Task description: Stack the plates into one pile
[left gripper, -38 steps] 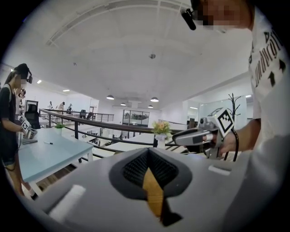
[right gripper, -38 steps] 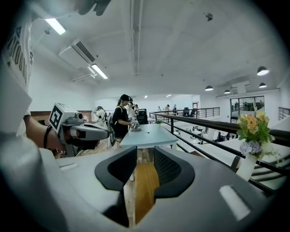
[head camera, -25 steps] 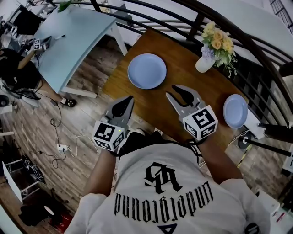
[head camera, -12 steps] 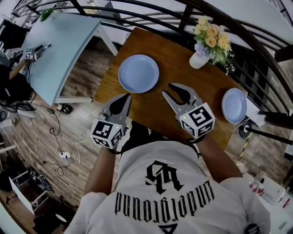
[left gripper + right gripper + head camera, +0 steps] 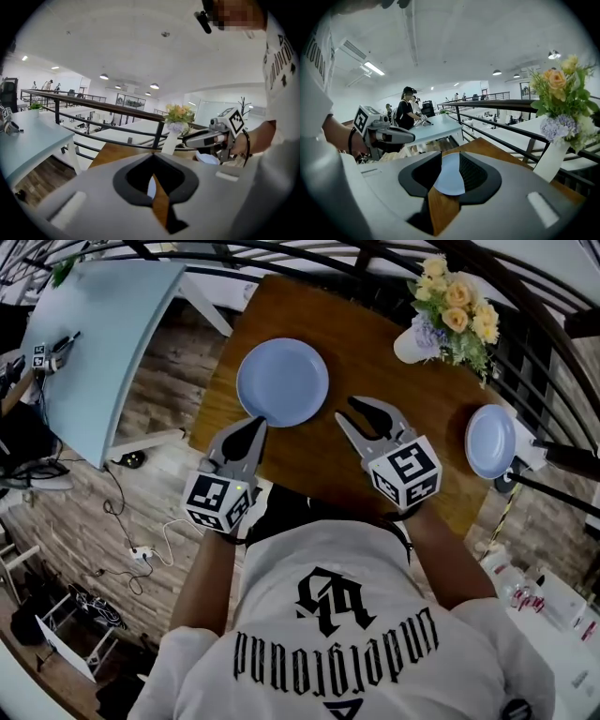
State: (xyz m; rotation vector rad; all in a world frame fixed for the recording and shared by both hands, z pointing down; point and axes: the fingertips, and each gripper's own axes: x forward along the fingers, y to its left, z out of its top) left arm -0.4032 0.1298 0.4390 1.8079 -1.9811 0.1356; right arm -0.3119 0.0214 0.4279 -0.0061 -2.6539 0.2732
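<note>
Plates lie apart on the wooden bench (image 5: 375,381). The large blue plate (image 5: 282,382) sits on its left part, and the small blue plate (image 5: 490,442) lies at the right edge, well apart from it, so there is no pile yet. A white vase (image 5: 411,345) of flowers (image 5: 457,307) stands at the far right of the bench, between the two plates and farther back. The person in a white shirt (image 5: 347,634) holds both tools out over the near side. The left tool (image 5: 255,424) points at the near left rim of the large plate. From above its tip overlaps that rim, though whether it touches cannot be told. Its jaws appear drawn together at the tips, with only a thin slit behind them and nothing gripped. The right tool (image 5: 349,412) is just beside the right rim of the same plate and apart from it. Its jaws stand partly spread and empty, and in the right gripper view the large plate shows through the gap, lying farther off on the wood. A black railing (image 5: 281,254) curves round the far side of the bench, and a pale blue bench (image 5: 94,343) stands to the left over the plank floor (image 5: 141,484).
</note>
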